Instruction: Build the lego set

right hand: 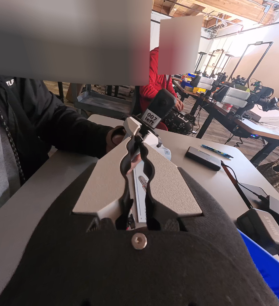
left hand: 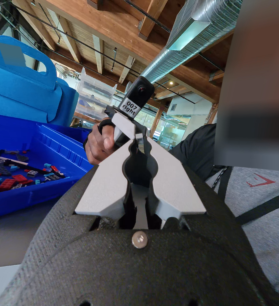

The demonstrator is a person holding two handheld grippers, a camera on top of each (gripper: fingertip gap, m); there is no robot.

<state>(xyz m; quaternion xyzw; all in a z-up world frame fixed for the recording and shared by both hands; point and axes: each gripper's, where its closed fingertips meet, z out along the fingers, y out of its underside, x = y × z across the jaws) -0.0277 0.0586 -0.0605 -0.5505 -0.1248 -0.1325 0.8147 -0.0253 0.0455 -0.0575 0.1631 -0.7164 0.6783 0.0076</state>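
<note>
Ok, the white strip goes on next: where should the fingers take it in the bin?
Pinch the white strip across its narrow width near mid-length, coming from above: it lies flat atop other pieces, and the walls of the blue bin likely block a sideways approach.

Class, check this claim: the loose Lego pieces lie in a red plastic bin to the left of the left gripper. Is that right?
Not quite. The bin is blue, not red, as the left wrist view shows. The loose Lego pieces do lie in it, to the left of the left gripper.
</note>
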